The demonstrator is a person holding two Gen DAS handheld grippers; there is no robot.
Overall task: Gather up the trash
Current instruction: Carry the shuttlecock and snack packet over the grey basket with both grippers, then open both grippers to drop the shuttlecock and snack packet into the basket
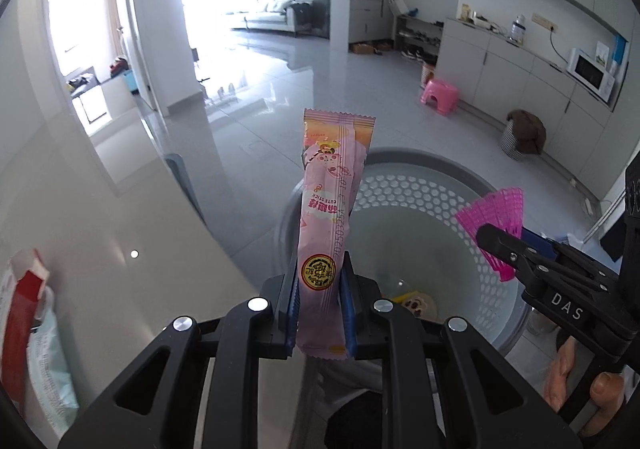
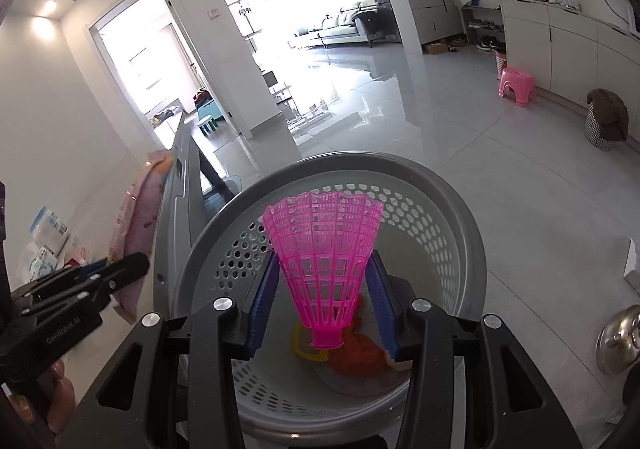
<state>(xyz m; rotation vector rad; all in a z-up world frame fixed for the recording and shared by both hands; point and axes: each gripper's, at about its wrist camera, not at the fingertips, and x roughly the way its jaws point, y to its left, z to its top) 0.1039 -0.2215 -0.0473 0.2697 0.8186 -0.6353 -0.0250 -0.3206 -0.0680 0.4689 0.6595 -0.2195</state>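
My left gripper (image 1: 320, 277) is shut on a long pink snack wrapper (image 1: 328, 209) that stands upright between its blue pads, over the near rim of a grey perforated basket (image 1: 420, 185). My right gripper (image 2: 322, 281) is shut on a pink plastic shuttlecock (image 2: 324, 245), skirt pointing away, held above the basket (image 2: 452, 217). Orange and yellow trash (image 2: 352, 353) lies in the basket's bottom. In the left wrist view the right gripper (image 1: 500, 245) shows at the right with the shuttlecock (image 1: 496, 217). The right wrist view shows the left gripper (image 2: 120, 269) and wrapper (image 2: 140, 209) at the left.
A glossy white table (image 1: 100, 233) lies to the left, with a red-and-white package (image 1: 28, 309) and other packets (image 2: 44, 241) on it. A metal lid (image 2: 620, 337) sits at the right. Beyond are tiled floor, a pink stool (image 1: 438, 95) and a covered bin (image 1: 522, 135).
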